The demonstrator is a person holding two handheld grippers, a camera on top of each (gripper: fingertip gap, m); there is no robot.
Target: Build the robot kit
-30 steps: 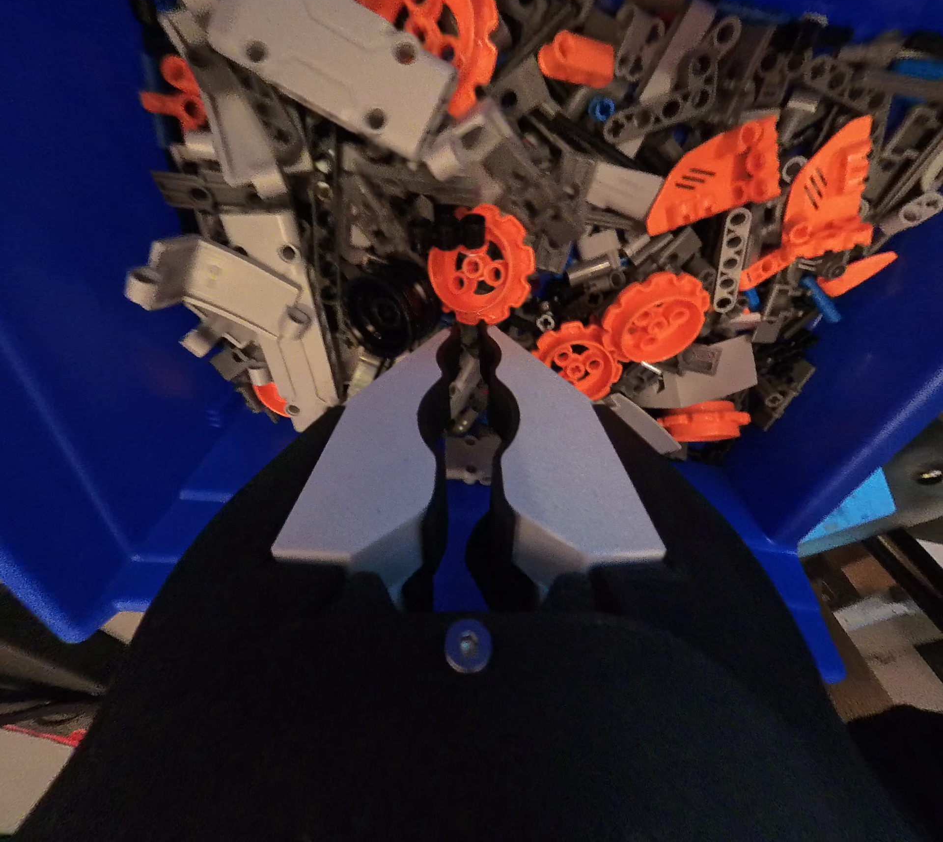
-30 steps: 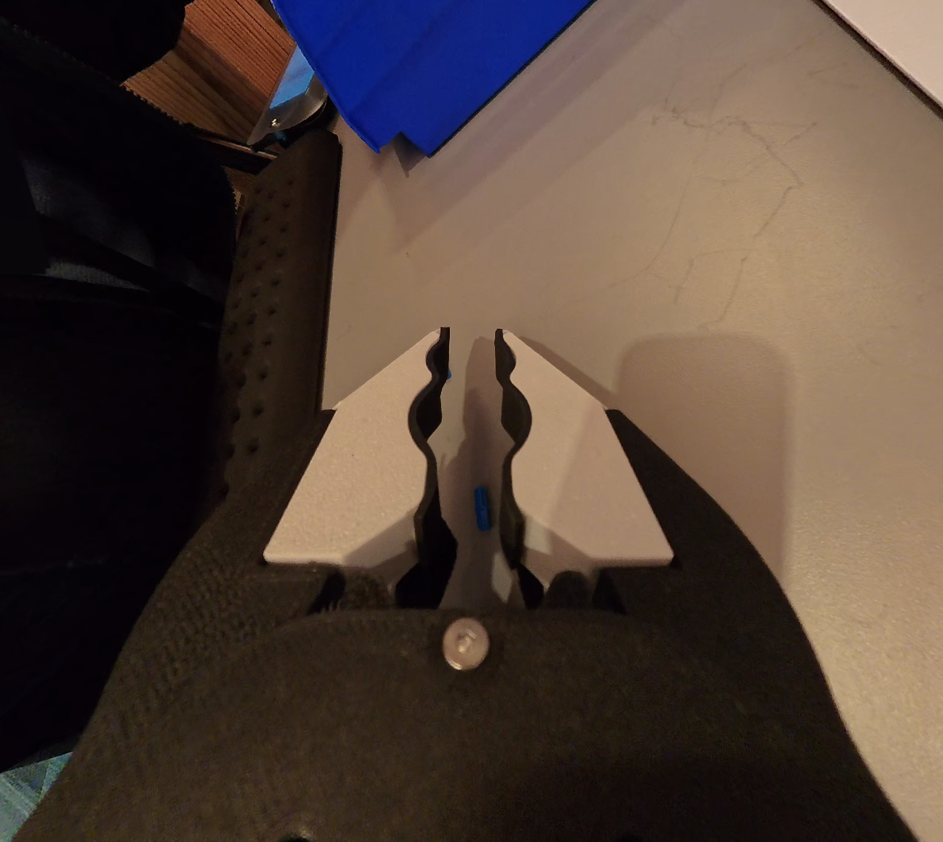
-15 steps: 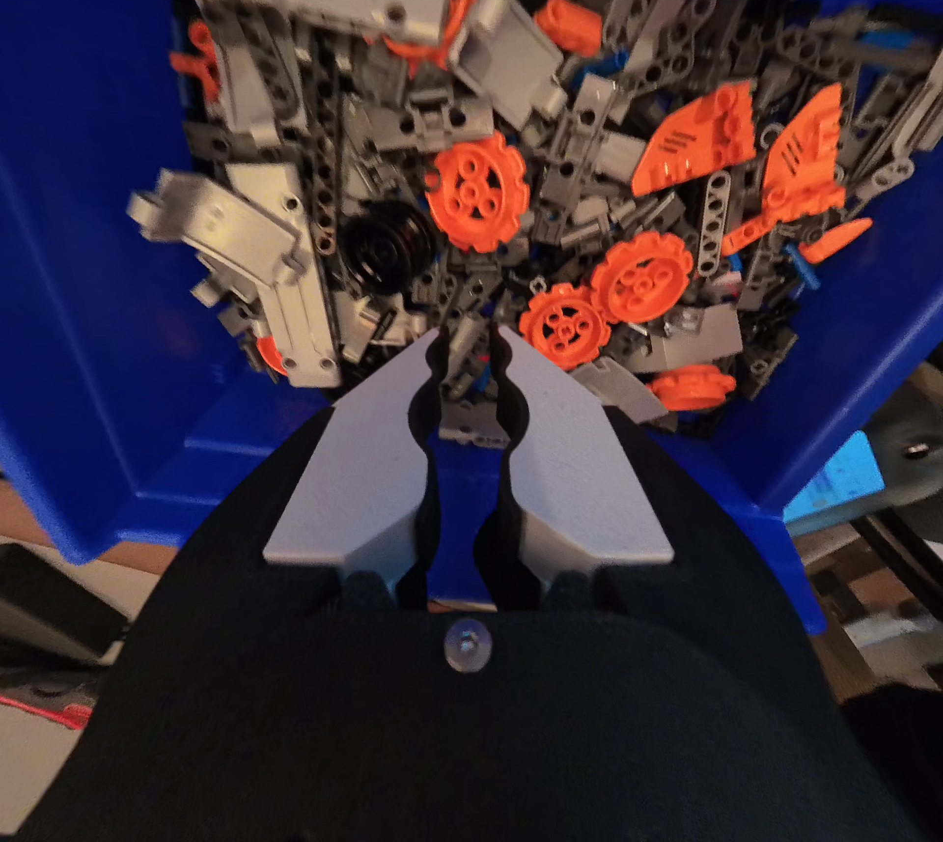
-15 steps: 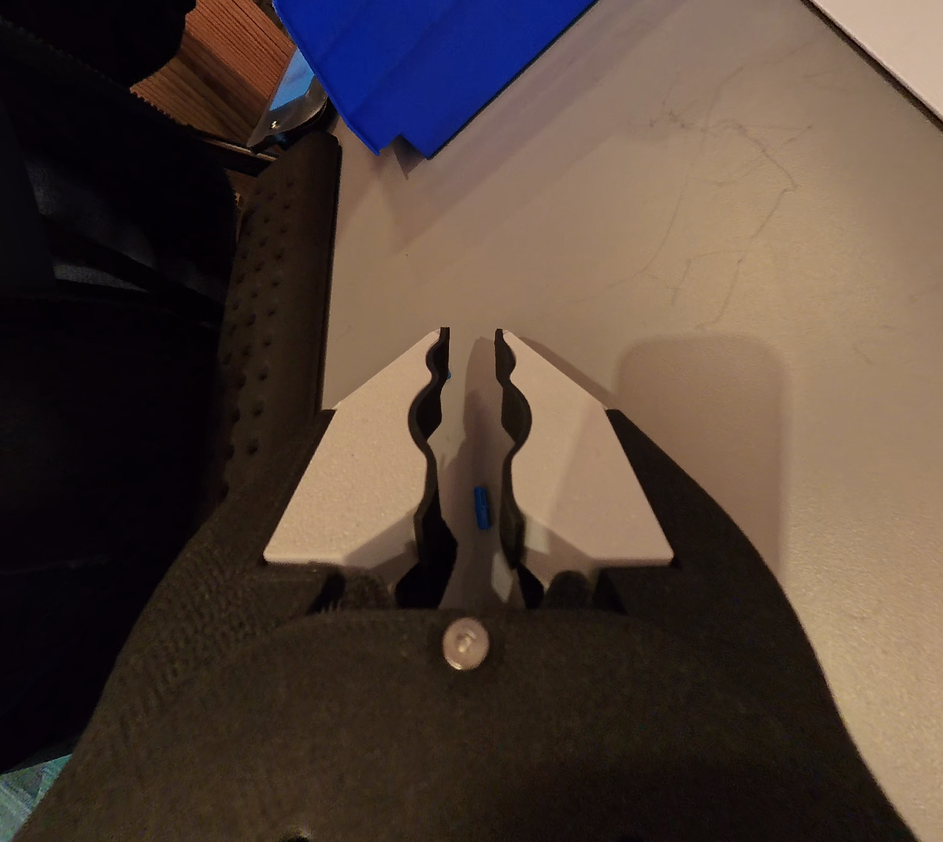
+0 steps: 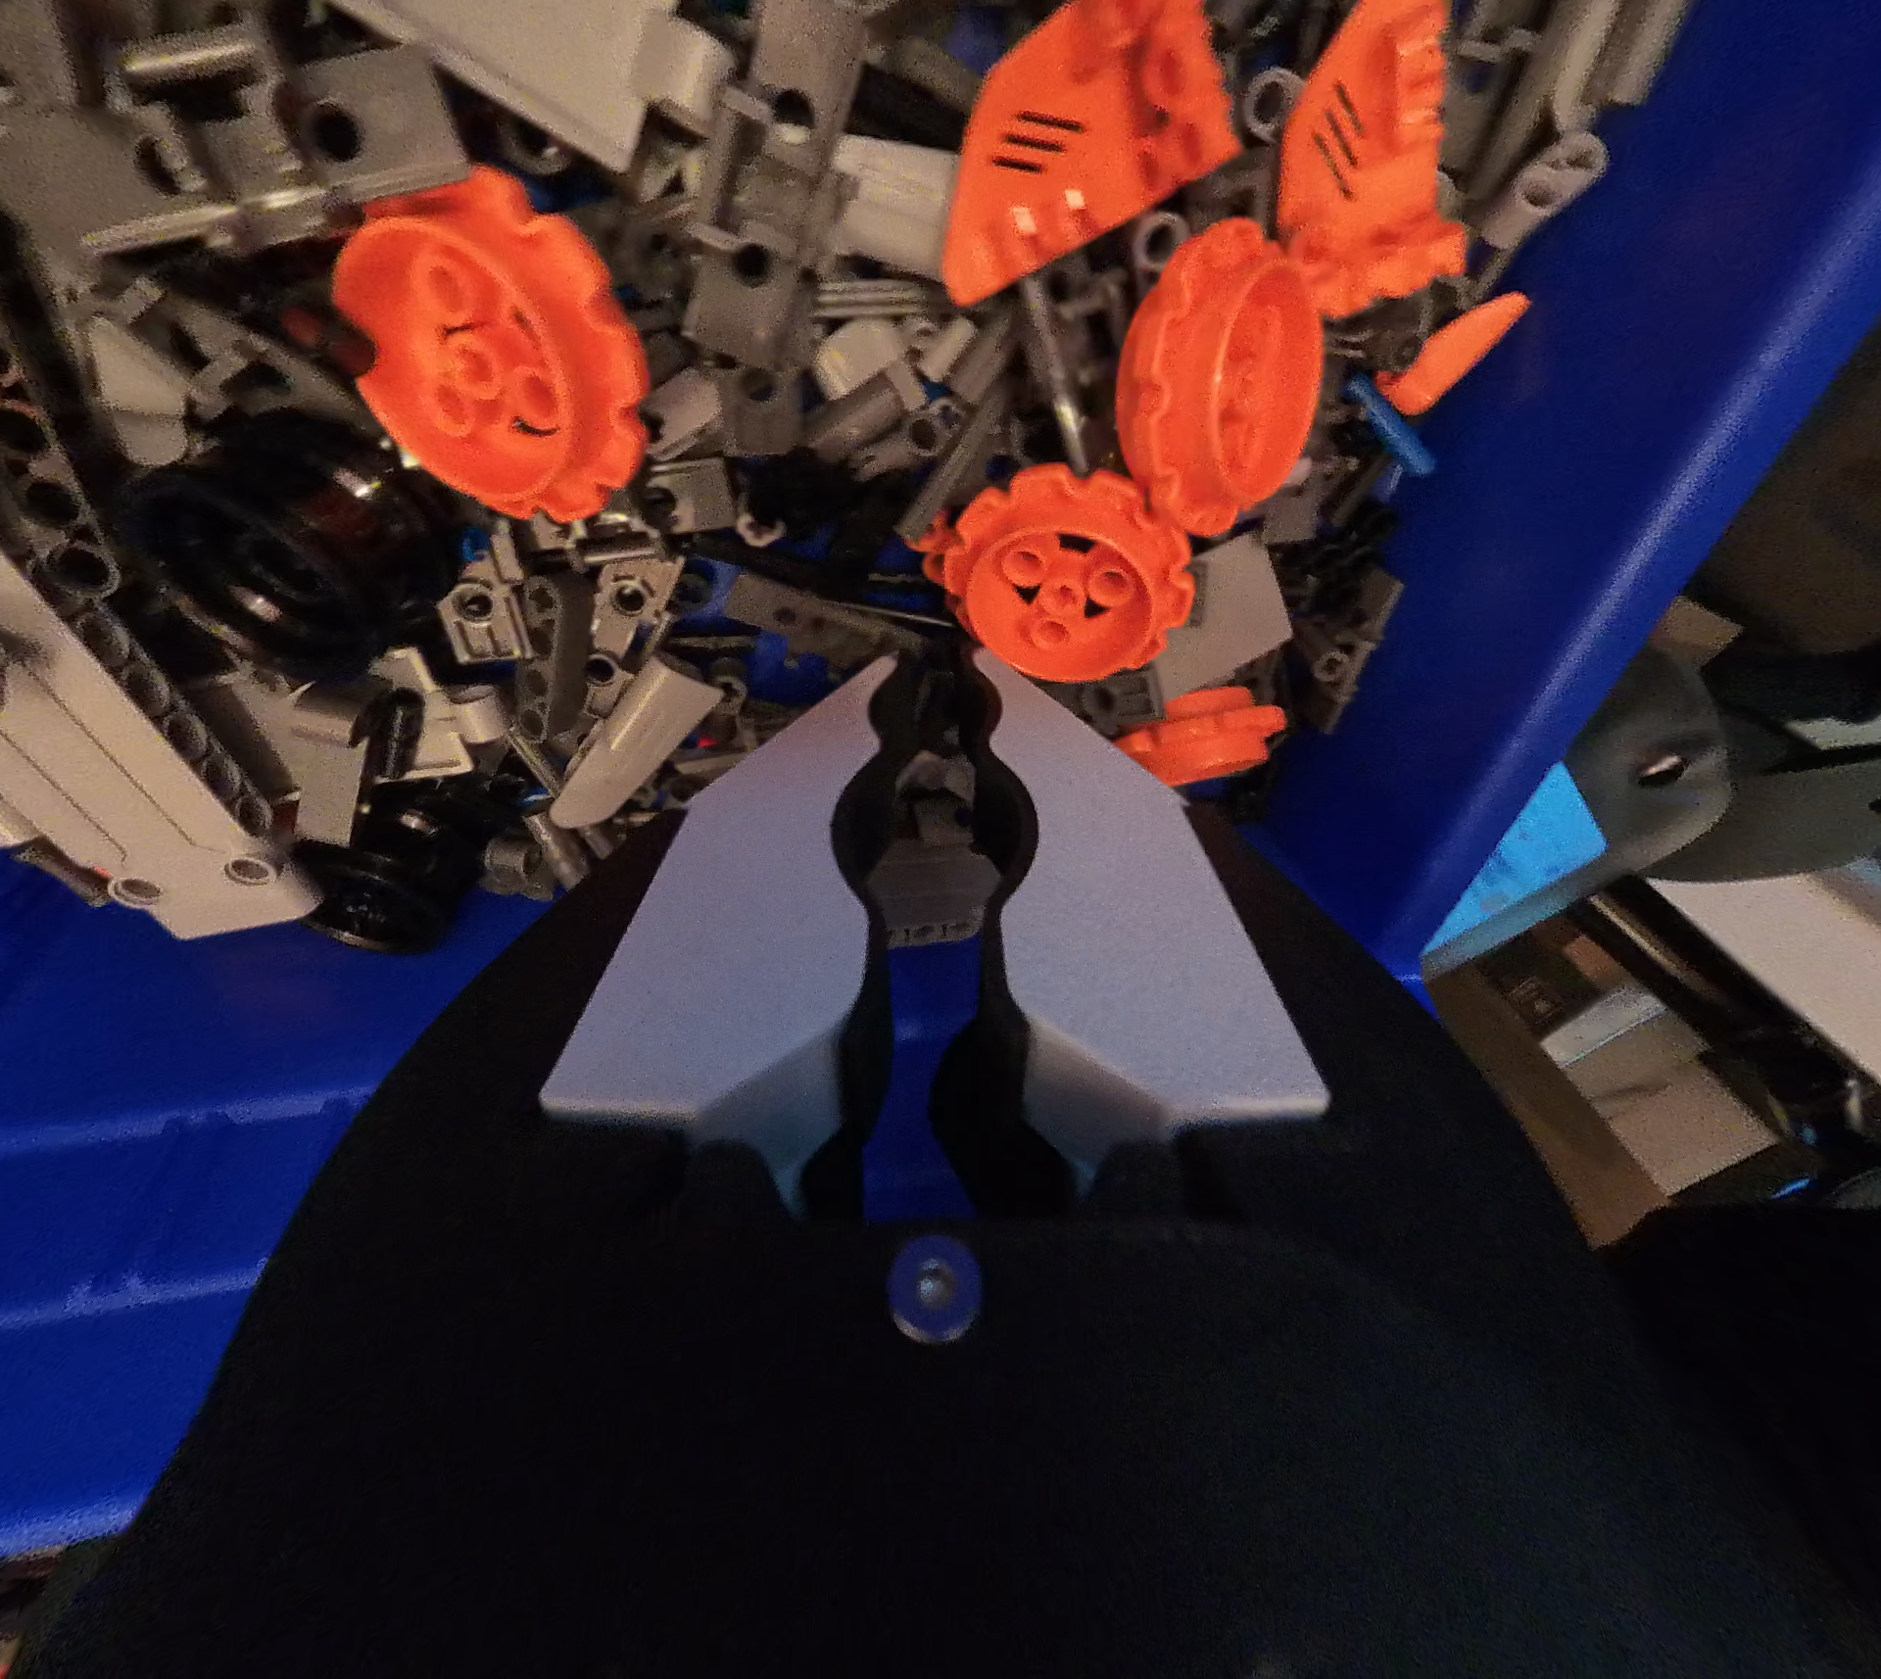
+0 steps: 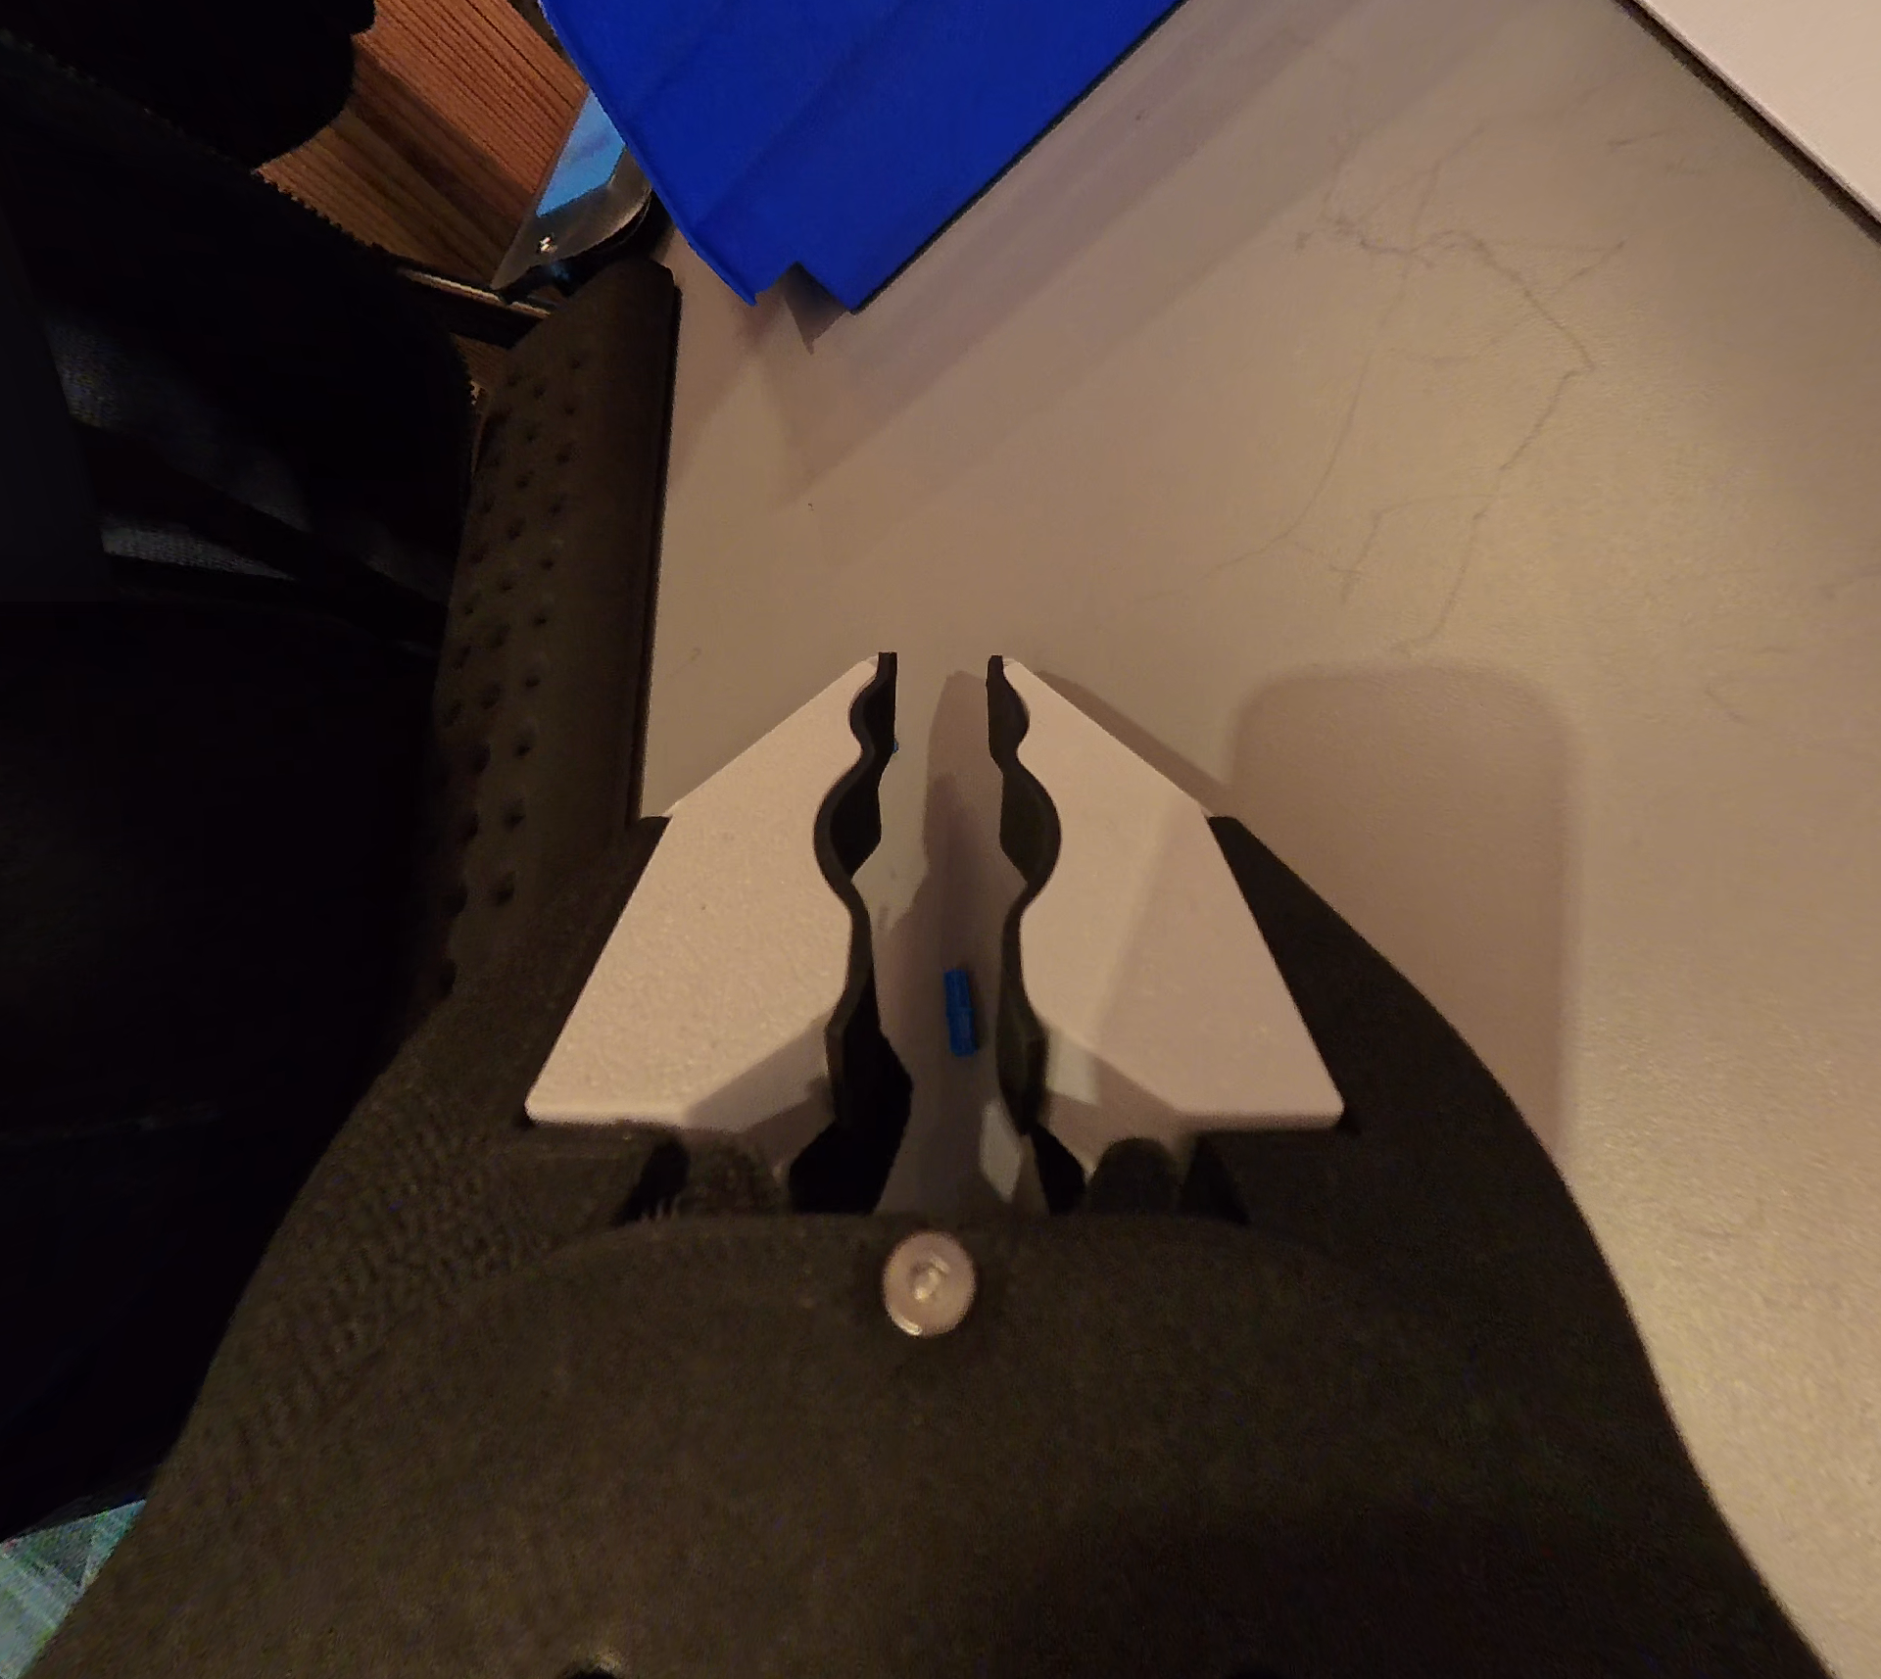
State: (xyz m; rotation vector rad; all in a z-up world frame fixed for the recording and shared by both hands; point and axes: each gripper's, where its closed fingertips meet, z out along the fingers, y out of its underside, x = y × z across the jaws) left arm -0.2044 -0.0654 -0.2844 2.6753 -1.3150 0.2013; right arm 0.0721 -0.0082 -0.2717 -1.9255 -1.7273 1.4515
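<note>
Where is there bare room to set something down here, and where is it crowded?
Free: the table between the blue bin and the right tongs. Also the bin's bare floor beside the left tongs. Crowded: the parts pile.

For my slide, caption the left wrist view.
Left gripper, slightly open, pokes into a blue bin of grey and orange parts beside an orange gear.

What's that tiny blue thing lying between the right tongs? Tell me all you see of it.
The small blue pin looks like a short plastic peg, ribbed or stepped along its length. It lies flat on the pale marbled table, lengthwise in the gap of the right tongs, near their base. Whether either finger touches it is unclear.
</note>
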